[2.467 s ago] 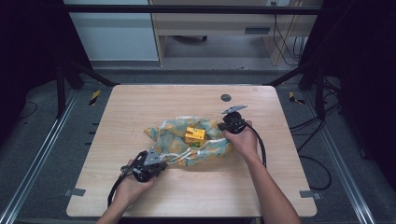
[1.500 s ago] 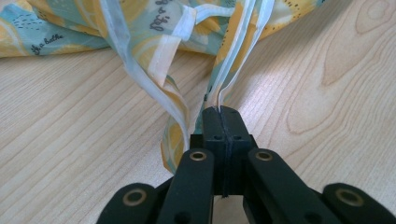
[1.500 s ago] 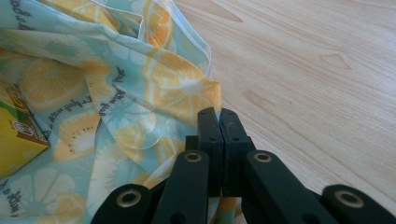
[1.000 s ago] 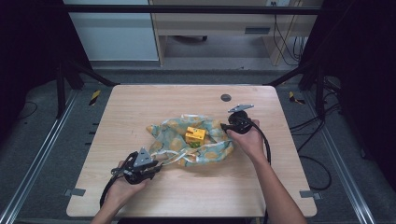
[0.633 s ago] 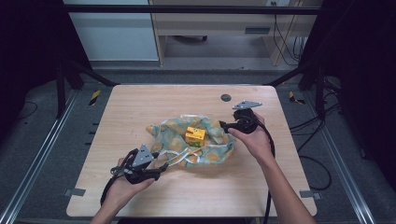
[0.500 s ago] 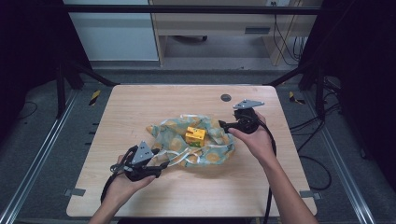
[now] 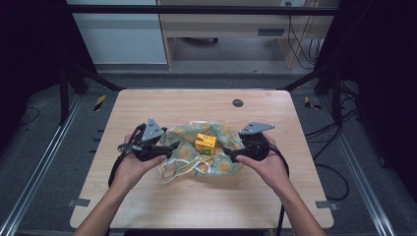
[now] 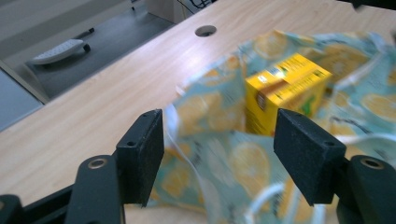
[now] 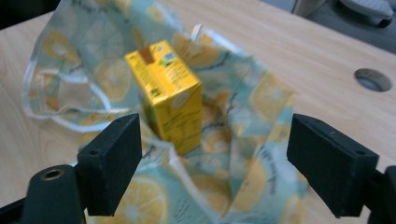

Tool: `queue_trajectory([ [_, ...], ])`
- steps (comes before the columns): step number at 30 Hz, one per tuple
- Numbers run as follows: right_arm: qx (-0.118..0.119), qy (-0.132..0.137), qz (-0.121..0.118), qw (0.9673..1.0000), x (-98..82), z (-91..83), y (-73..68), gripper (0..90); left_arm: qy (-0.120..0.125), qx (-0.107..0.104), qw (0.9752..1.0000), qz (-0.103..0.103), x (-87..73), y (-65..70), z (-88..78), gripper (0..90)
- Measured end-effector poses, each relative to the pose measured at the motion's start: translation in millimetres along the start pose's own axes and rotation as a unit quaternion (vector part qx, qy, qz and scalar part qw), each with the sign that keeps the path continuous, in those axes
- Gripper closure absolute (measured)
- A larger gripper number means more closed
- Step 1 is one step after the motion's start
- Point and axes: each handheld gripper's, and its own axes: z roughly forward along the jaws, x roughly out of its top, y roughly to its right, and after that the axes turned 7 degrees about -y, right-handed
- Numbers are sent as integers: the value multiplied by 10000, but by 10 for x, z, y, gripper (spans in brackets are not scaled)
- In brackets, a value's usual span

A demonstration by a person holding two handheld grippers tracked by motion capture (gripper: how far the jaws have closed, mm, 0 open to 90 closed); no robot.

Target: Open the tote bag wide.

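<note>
A: Where does the yellow carton (image 7: 206, 144) sit, and why there?

B: It stands upright near the middle of the table (image 7: 147, 206), on the lemon-print cloth bag (image 7: 223, 164). In the right gripper view the carton (image 9: 164, 95) rises out of a hollow in the fabric, with folds of the bag (image 9: 243, 140) lifted on its right and near sides. That suggests the cloth is being worked around it, either to wrap it or to bare it; which one cannot be told from here.

A: And the grippers?

B: The left gripper (image 7: 169, 146) is at the bag's left edge and the right gripper (image 7: 227, 153) at its right edge, so they flank the carton from opposite sides. That placement suits handling two edges of the cloth at once.

A: Are they holding the cloth?

B: No. Both sets of jaws have just been opening and now stand apart. In the left gripper view the left gripper (image 8: 219, 156) has fabric and the carton (image 8: 282, 91) showing in the gap beyond its pads, but nothing pressed between them. The same holds on the right (image 9: 212, 175): the bag lies under and past the pads, unpinched.

A: Anything else nearby?

B: The bag's white cord (image 7: 184, 169) trails loose on the near side, and a round cable hole (image 7: 238, 103) lies at the far edge, well apart from the work.
</note>
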Motion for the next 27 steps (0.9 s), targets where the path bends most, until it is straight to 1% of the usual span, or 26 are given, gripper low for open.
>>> queue_trajectory([
  [2, 35, -58, -57, 10000, -45, 33, -40, 182, 3, 34, 10000, 10, 62, -61, 58, 327],
  [3, 48, -80, -65, 9999, -61, 51, -56, 183, -14, -5, 10000, 10, 92, -96, 97, 326],
  [5, 85, -146, -101, 9998, -99, 105, -90, 189, -92, -174, 9998, 27, 140, -143, 203, 324],
  [6, 89, -193, -130, 9997, -111, 124, -101, 190, -155, -208, 9996, 81, 150, -156, 234, 327],
  [7, 82, -202, -145, 9997, -118, 139, -107, 196, -221, -271, 9993, 112, 162, -164, 290, 328],
  [9, 97, -224, -166, 9996, -131, 168, -118, 205, -324, -303, 9989, 174, 168, -165, 358, 327],
  [12, 106, -320, -226, 9992, -145, 218, -134, 231, -455, -298, 9980, 321, 165, -159, 426, 350],
  [13, 128, -386, -285, 9988, -150, 240, -130, 242, -511, -342, 9975, 340, 157, -158, 457, 360],
  [15, 148, -495, -348, 9981, -160, 289, -137, 265, -619, -317, 9968, 394, 142, -166, 501, 381],
  [17, 160, -549, -402, 9976, -172, 329, -138, 281, -703, -310, 9961, 427, 129, -180, 535, 435],
  [19, 142, -605, -413, 9972, -192, 356, -136, 300, -703, -326, 9962, 405, 125, -190, 553, 487],
  [21, 154, -640, -418, 9970, -228, 382, -132, 330, -687, -376, 9960, 423, 124, -189, 573, 578],
  [22, 175, -650, -400, 9969, -245, 391, -129, 355, -689, -387, 9960, 420, 124, -184, 584, 605],
  [23, 192, -669, -409, 9967, -259, 394, -126, 385, -739, -393, 9954, 467, 124, -185, 594, 640],
  [25, 233, -702, -432, 9963, -290, 395, -127, 449, -776, -369, 9953, 451, 115, -179, 628, 695],
  [26, 247, -725, -448, 9961, -301, 391, -128, 501, -790, -387, 9951, 447, 110, -183, 636, 741],
  [27, 251, -741, -470, 9958, -307, 387, -129, 536, -777, -365, 9956, 376, 103, -184, 647, 768],
])
